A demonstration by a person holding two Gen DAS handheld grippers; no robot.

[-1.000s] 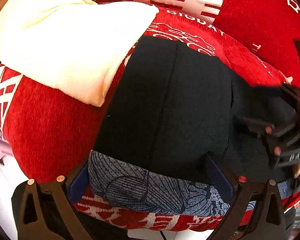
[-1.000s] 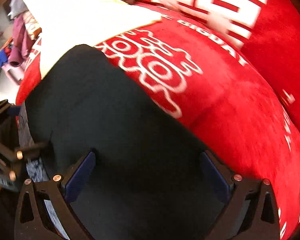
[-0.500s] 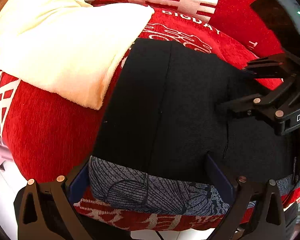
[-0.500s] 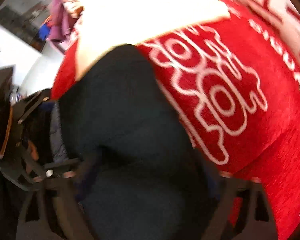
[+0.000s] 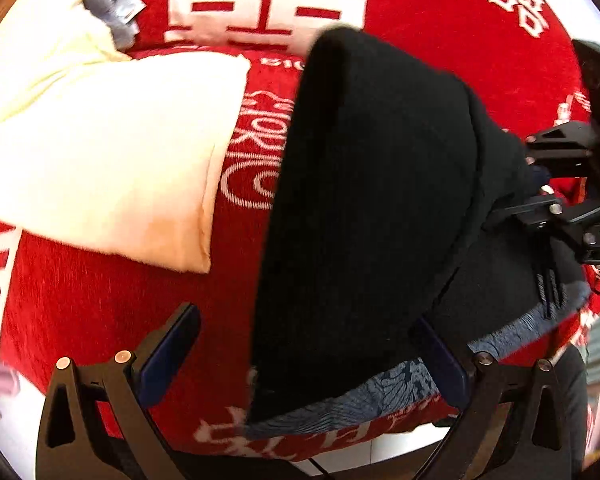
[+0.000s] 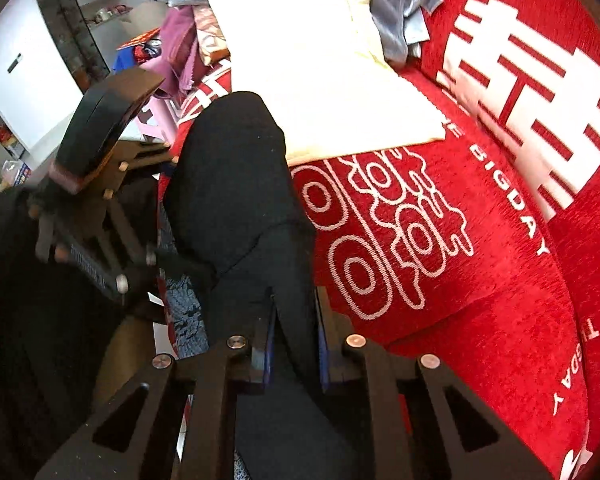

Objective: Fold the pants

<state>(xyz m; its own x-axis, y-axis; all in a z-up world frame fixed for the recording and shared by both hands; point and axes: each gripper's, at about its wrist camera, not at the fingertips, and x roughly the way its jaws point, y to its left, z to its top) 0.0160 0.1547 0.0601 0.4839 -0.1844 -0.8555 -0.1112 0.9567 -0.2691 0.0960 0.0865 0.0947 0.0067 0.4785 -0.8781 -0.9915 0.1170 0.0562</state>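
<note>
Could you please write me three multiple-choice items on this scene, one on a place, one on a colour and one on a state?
1. Where does the cream blanket lie?
A. on the red cover
B. on the floor
C. over the pants

2. What colour are the pants?
A. cream
B. black
C. red

3. How is the right gripper?
A. open, clear of the cloth
B. shut on the pants
C. shut on the blanket

Answers:
1 A, red cover shows around it, beside the pants.
2 B, the bunched cloth is black.
3 B, its fingers pinch a black fold; the jaws have just been closing.
</note>
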